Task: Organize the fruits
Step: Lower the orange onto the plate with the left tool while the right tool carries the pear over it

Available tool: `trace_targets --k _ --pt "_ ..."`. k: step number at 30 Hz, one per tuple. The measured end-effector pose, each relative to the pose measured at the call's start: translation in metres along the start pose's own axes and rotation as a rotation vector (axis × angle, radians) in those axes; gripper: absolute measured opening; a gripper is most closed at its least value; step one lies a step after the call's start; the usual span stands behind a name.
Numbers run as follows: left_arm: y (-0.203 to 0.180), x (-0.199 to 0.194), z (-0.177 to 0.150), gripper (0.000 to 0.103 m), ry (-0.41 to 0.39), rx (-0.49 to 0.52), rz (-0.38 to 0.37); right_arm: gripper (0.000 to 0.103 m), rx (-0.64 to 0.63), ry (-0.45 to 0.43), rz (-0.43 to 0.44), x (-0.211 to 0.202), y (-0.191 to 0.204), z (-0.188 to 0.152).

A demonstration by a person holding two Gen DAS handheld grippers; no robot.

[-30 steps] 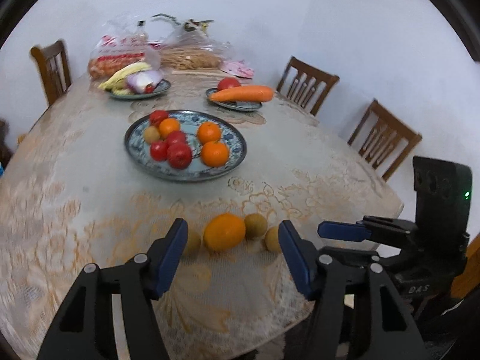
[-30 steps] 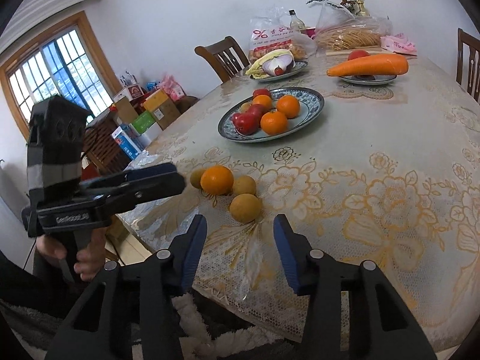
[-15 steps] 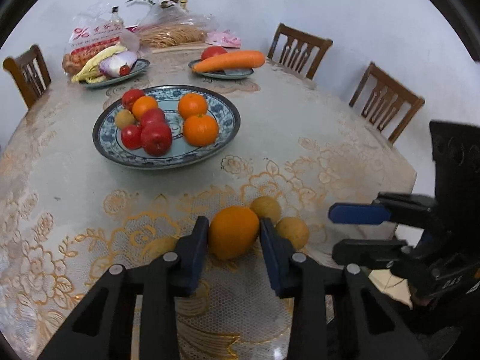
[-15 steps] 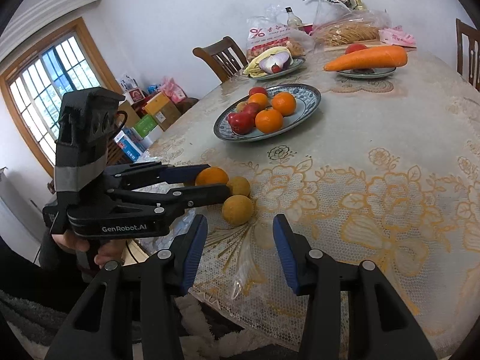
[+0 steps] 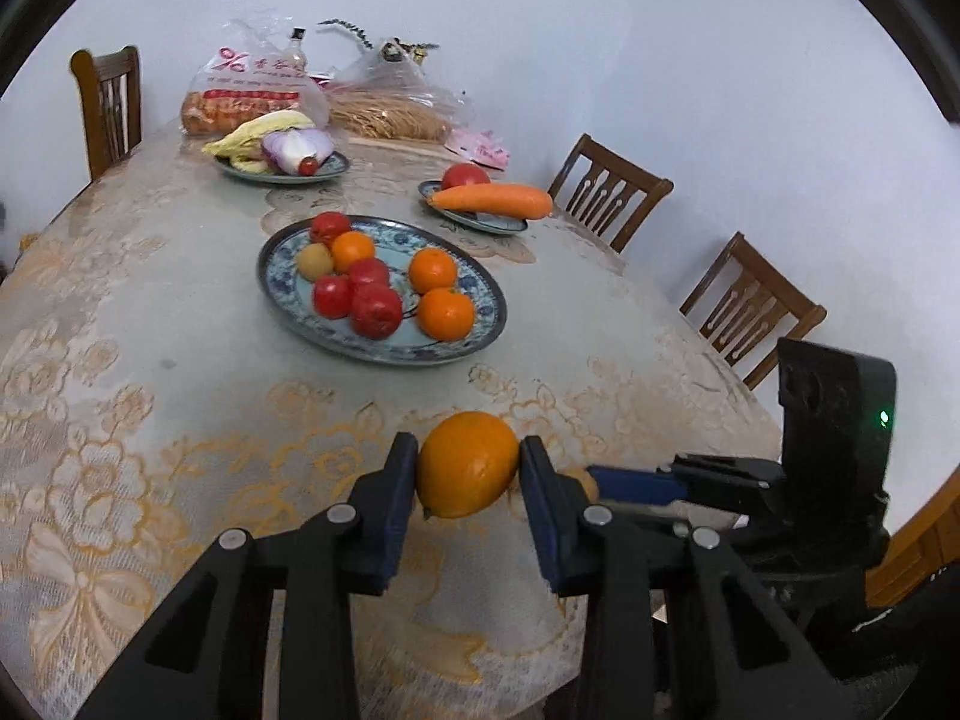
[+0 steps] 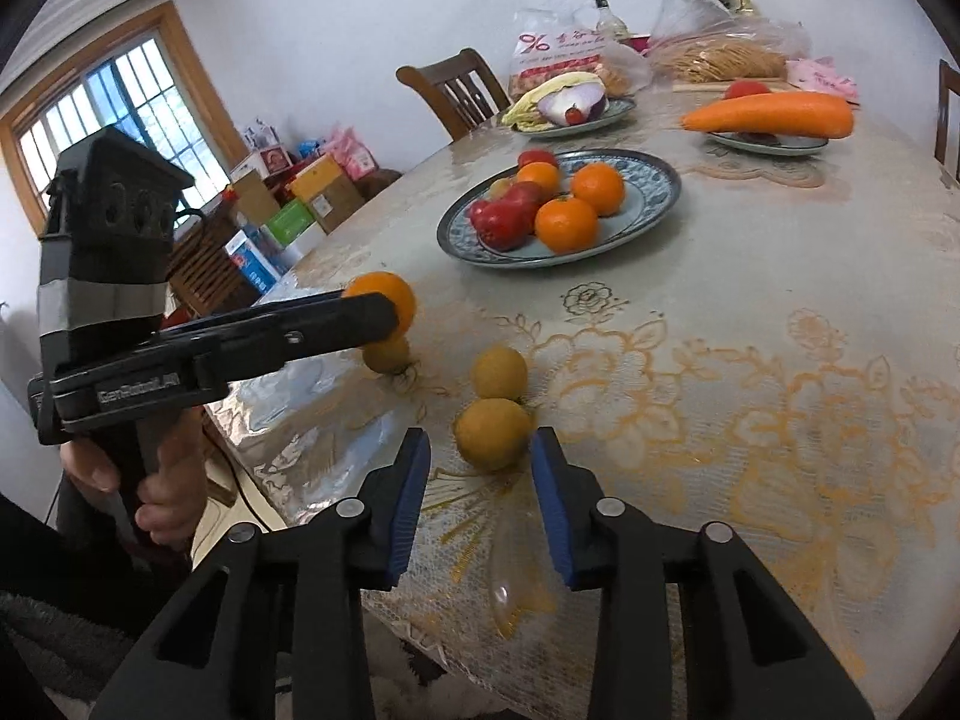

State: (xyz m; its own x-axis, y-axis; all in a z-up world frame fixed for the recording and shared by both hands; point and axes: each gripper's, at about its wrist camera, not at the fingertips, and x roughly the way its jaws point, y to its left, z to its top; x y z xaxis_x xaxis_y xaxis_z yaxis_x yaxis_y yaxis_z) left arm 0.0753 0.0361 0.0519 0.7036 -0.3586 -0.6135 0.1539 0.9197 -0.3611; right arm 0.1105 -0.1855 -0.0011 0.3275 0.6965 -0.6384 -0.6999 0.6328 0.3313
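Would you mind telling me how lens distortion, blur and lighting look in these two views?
Left wrist view: fisheye bends the table edge and chairs, dark vignette in the corners, soft even light, the orange sharp. Right wrist view: same curvature, a bright window at left, glare on the plastic cover at the table edge.

The left hand-held gripper (image 5: 468, 468), open a second ago, has clamped the orange (image 5: 467, 463) and raised it off the worktop (image 5: 180, 372). The right hand-held gripper (image 6: 480, 462) has just been narrowing around a yellow fruit (image 6: 492, 441), its left pad still clear.
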Motion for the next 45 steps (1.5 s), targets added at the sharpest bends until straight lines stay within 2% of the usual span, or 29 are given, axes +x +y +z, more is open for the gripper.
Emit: trace_targets --k 6,8,9,13,16,19,23,29,33,38,40,41,45 --pt "0.013 -0.007 -0.014 0.036 0.002 -0.057 -0.005 0.037 -0.007 -0.001 -0.047 0.009 0.003 0.007" --pt "0.014 -0.009 -0.017 0.036 -0.001 -0.063 -0.008 0.033 -0.026 0.0 -0.064 0.011 0.007 0.008" --pt "0.014 -0.009 -0.018 0.036 -0.003 -0.062 -0.01 0.028 -0.031 0.004 -0.072 0.012 0.008 0.008" --pt "0.01 -0.011 -0.014 0.036 -0.022 -0.051 -0.024 0.028 -0.055 0.003 -0.077 0.008 0.01 0.005" --pt "0.004 -0.009 -0.001 0.036 -0.029 -0.028 0.0 0.028 -0.043 -0.022 -0.057 -0.001 0.006 0.008" --pt "-0.005 -0.004 0.028 0.036 -0.051 0.024 0.036 0.028 0.0 -0.058 -0.021 -0.016 -0.005 0.017" --pt "-0.013 0.013 0.071 0.036 -0.067 0.083 0.056 0.028 0.018 -0.123 -0.054 -0.032 -0.017 0.033" --pt "-0.011 0.072 0.123 0.036 0.0 0.112 0.091 0.028 0.027 -0.176 -0.04 -0.038 -0.03 0.054" --pt "-0.002 0.105 0.13 0.036 0.044 0.094 0.14 0.028 0.025 -0.159 -0.038 -0.026 -0.038 0.061" --pt "0.003 0.121 0.125 0.037 0.083 0.083 0.182 0.028 0.051 -0.144 -0.036 -0.013 -0.051 0.07" --pt "0.003 0.119 0.123 0.044 0.072 0.085 0.193 0.028 0.05 -0.147 -0.031 -0.009 -0.054 0.076" --pt "0.004 0.115 0.122 0.048 0.06 0.079 0.176 0.028 0.046 -0.148 -0.028 -0.006 -0.054 0.081" --pt "0.011 0.093 0.121 0.053 -0.01 0.032 0.129 0.028 0.043 -0.137 -0.033 0.006 -0.056 0.098"
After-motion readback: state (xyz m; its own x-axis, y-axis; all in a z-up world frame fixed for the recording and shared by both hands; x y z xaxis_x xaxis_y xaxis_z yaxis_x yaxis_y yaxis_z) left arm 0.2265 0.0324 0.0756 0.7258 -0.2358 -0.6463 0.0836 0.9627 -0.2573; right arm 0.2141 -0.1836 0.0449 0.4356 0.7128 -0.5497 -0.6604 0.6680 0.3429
